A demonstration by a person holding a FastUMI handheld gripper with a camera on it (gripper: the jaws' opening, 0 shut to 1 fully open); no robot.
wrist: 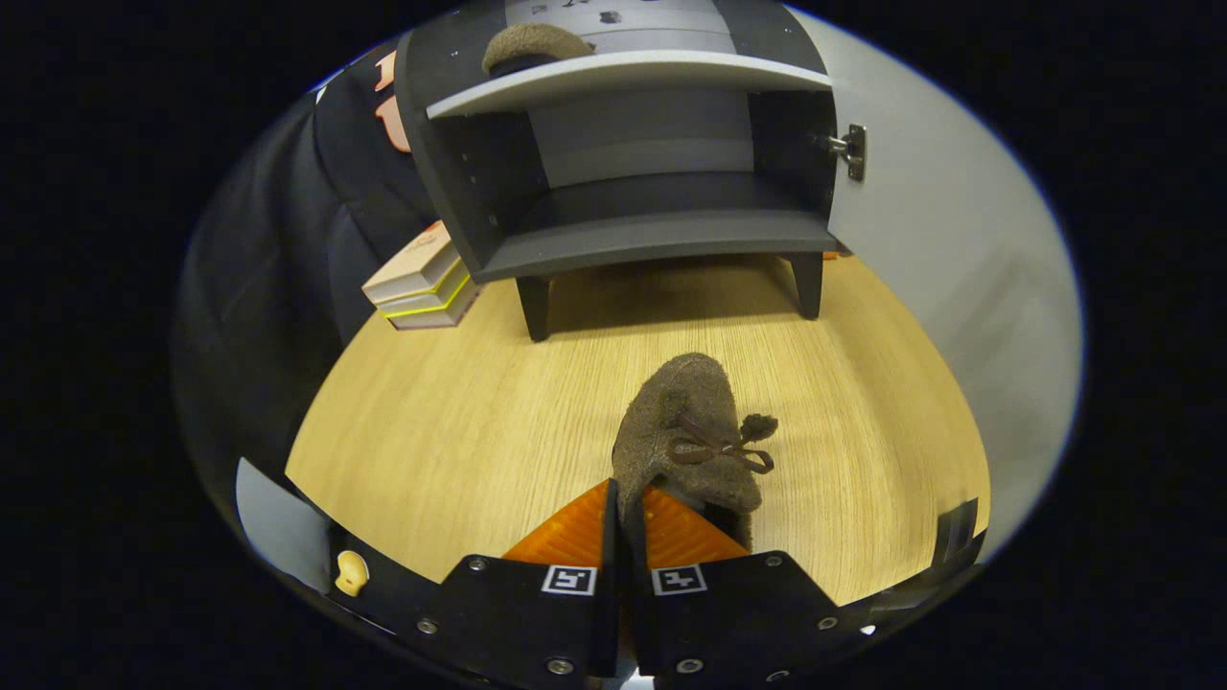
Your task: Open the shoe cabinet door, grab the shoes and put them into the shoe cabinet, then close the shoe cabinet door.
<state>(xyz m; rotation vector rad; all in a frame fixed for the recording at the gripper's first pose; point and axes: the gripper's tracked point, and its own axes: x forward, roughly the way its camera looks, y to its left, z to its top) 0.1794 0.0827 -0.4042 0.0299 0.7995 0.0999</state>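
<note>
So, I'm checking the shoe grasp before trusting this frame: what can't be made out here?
- Gripper, gripper view: the fingers are closed on the heel edge of the brown shoe; the fingers hide the pinched part.
- Second shoe on the cabinet's upper shelf: the shelf edge hides its lower part.
- Cabinet door: its outer face and handle are turned away.

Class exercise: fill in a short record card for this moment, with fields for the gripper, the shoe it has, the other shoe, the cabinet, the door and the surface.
gripper: gripper, fingers closed on the edge of a shoe
held shoe: brown shoe with a bow, toe pointing toward the cabinet
other shoe: second shoe on the upper shelf
cabinet: shoe cabinet, lower shelf bare
door: cabinet door swung open to the right
surface: wooden table
extras: stack of books beside the cabinet
</note>
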